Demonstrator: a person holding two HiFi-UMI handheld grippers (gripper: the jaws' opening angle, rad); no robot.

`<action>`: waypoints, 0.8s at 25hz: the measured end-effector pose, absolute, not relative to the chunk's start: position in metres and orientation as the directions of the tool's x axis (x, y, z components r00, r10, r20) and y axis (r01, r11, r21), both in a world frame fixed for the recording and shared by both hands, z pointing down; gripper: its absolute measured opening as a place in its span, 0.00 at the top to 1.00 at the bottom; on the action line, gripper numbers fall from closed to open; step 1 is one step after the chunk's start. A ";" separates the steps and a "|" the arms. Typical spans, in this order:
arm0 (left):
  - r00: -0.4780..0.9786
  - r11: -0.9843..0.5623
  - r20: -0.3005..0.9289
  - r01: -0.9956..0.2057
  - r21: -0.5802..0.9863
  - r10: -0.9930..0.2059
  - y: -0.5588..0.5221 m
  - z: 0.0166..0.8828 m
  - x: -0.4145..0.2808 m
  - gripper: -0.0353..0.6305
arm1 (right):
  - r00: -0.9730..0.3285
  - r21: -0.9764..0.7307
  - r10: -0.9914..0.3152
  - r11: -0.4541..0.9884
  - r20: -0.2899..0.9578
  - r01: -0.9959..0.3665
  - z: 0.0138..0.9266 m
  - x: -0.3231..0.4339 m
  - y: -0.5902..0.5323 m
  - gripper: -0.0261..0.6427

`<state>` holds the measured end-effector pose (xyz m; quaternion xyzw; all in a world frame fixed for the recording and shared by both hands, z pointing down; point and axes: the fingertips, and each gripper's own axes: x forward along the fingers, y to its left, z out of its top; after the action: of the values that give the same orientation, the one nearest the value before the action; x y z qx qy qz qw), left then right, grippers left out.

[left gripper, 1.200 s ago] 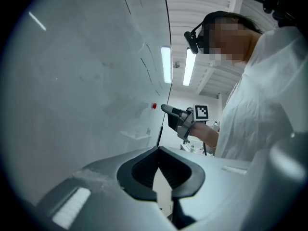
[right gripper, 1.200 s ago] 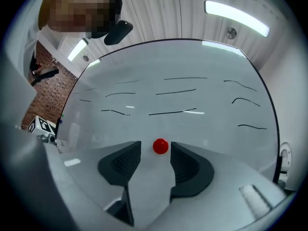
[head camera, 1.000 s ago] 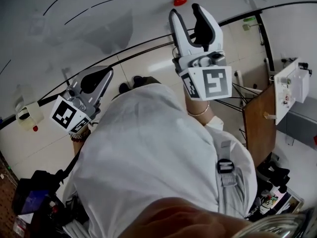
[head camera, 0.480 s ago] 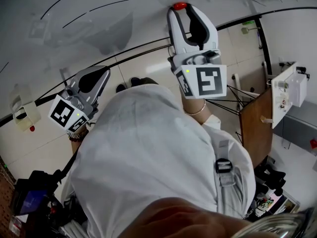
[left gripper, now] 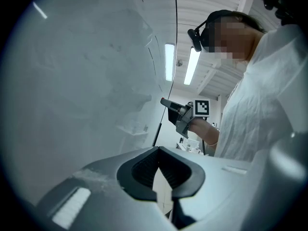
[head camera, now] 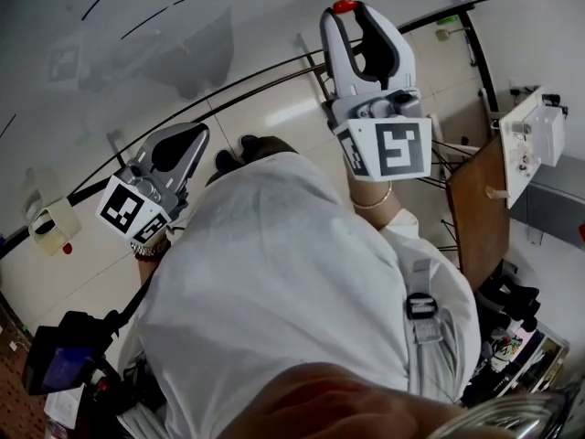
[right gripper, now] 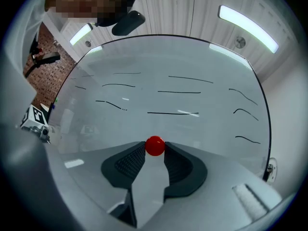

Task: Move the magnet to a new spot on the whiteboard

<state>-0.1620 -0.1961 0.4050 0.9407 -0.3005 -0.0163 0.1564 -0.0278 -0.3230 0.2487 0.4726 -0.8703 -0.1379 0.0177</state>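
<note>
Magnet [right gripper: 155, 146], red, on whiteboard [right gripper: 168, 88], pinched between tips of right gripper [head camera: 348, 15]; jaws have just been closing onto it. Hand raised, gripper roughly level. Left gripper [left gripper: 159, 149] closed, empty, level.

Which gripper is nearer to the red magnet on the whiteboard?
Right. The right gripper, whose jaws have just been closing, grips the red magnet; the left gripper, shut and empty, is well away.
</note>
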 end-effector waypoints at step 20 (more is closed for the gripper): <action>0.804 -0.811 0.163 -0.583 0.032 -0.572 -0.143 0.383 -0.073 0.94 | -0.636 0.150 -0.753 0.618 -0.168 -0.771 0.275 0.039 -0.187 0.77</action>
<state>-0.0728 -0.1428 0.3829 0.9489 -0.3043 0.0730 0.0405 0.0387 -0.1865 0.2751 0.4241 -0.8985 -0.1044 -0.0443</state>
